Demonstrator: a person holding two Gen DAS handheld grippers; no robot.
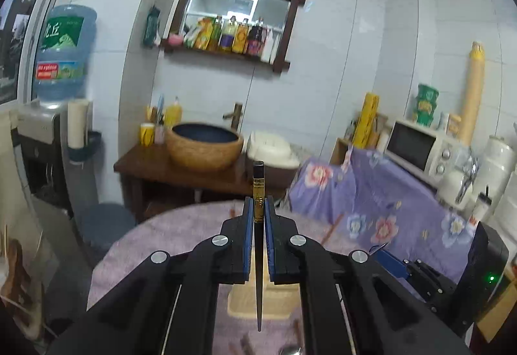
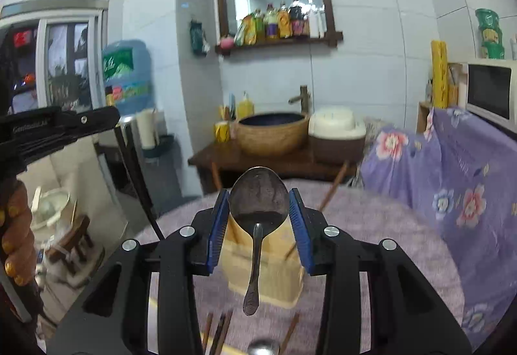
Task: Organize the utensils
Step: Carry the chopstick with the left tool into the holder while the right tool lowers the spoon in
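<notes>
My left gripper (image 1: 258,213) is shut on a black chopstick (image 1: 258,193) with a gold band near its top; its thin tip hangs down over a pale wooden utensil holder (image 1: 245,300). My right gripper (image 2: 260,209) is shut on a metal spoon (image 2: 258,200), clamped at the bowl with the handle hanging down in front of the wooden holder (image 2: 274,271). Brown chopsticks (image 2: 332,190) stand in the holder. More chopsticks (image 2: 219,332) and another spoon (image 2: 263,347) lie on the purple round table (image 2: 371,232). The left gripper and its chopstick also show in the right wrist view (image 2: 64,125).
A sink stand with a woven basin (image 1: 205,145) stands beyond the table. A floral-covered counter (image 1: 387,203) with a microwave (image 1: 420,148) is at the right. A water dispenser (image 1: 61,64) is at the left. A small stool (image 2: 74,238) is on the floor at left.
</notes>
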